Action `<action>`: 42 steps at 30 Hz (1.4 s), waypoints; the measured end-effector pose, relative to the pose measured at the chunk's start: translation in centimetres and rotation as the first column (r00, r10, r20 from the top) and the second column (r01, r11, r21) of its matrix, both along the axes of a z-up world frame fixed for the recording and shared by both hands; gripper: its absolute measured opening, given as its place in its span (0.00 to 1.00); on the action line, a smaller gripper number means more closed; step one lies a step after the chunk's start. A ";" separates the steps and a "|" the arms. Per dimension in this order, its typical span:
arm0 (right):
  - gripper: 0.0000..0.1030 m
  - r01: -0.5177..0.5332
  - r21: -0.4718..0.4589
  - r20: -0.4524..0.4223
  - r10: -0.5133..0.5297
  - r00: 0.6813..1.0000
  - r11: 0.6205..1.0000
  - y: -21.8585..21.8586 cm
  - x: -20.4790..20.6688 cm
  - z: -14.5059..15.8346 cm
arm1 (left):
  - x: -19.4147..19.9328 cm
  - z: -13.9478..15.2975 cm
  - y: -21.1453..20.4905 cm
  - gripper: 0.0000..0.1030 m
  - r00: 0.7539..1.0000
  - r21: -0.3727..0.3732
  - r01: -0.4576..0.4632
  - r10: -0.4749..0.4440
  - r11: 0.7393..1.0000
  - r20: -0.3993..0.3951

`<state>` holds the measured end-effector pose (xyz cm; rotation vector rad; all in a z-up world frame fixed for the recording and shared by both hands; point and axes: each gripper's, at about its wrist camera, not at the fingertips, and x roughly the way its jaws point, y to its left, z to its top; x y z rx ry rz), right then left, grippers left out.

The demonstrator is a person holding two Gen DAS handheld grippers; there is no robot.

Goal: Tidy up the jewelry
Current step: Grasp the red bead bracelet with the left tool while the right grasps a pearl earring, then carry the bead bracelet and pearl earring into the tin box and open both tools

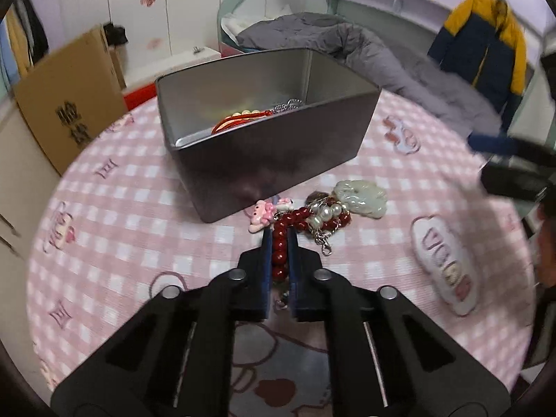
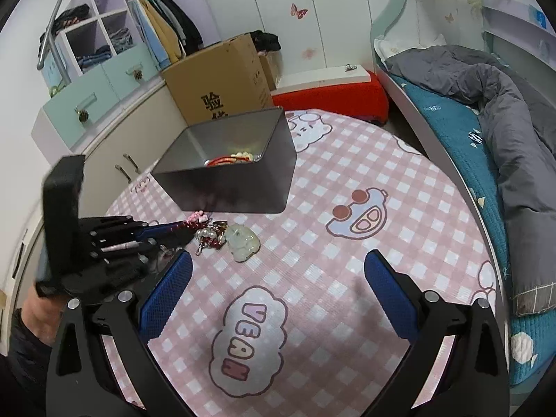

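Observation:
A dark metal tin box (image 1: 278, 153) stands open on the pink checked table (image 1: 139, 208); a red cord and pale beads (image 1: 239, 118) lie inside it. In front of it lies a jewelry pile: a pink charm (image 1: 260, 213), pearls (image 1: 325, 213), a pale green jade pendant (image 1: 361, 196) and a silver chain. My left gripper (image 1: 279, 234) is shut on a red bead bracelet (image 1: 279, 250) at the pile's near edge. The right wrist view shows the box (image 2: 239, 187), the jade (image 2: 243, 243) and the left gripper (image 2: 177, 227). My right gripper (image 2: 278, 264) is open and empty above the cloth.
A cardboard box (image 2: 215, 83) and a red stool (image 2: 333, 97) stand beyond the table. Cabinets (image 2: 104, 80) line the left; a bed with a grey duvet (image 2: 504, 121) runs along the right. A yellow and navy jacket (image 1: 486, 55) hangs at the far right.

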<state>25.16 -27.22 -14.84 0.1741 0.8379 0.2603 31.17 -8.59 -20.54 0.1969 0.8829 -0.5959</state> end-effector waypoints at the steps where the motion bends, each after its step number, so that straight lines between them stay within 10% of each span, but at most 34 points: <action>1: 0.93 -0.010 -0.001 -0.003 0.010 1.000 1.000 0.2 0.1 -0.2 | -0.1 0.2 0.3 0.07 1.000 -0.005 -0.003 0.003 1.000 0.001; 17: 0.90 -0.181 -0.059 -0.017 0.181 0.983 0.982 5.1 1.8 -1.8 | -4.2 4.1 5.6 0.07 0.998 -0.124 -0.051 0.055 0.991 0.029; 27: 0.51 -0.403 -0.150 -0.044 0.401 0.915 0.903 11.8 3.2 -2.6 | -6.0 2.3 7.6 0.07 0.998 -0.080 -0.067 0.066 0.995 -0.009; 38: 0.35 -0.450 -0.170 -0.093 0.440 0.893 0.877 15.6 5.6 -4.1 | -7.3 0.9 9.7 0.07 0.993 -0.088 -0.114 0.111 0.990 -0.038; 40: 0.10 -0.453 -0.172 -0.094 0.444 0.891 0.875 15.7 5.7 -4.2 | -7.3 1.2 10.1 0.07 0.992 -0.093 -0.126 0.123 0.988 -0.031; 42: 0.09 -0.464 -0.177 -0.097 0.454 0.886 0.868 15.9 5.6 -4.1 | -7.2 1.6 10.6 0.07 0.991 -0.097 -0.137 0.135 0.986 -0.022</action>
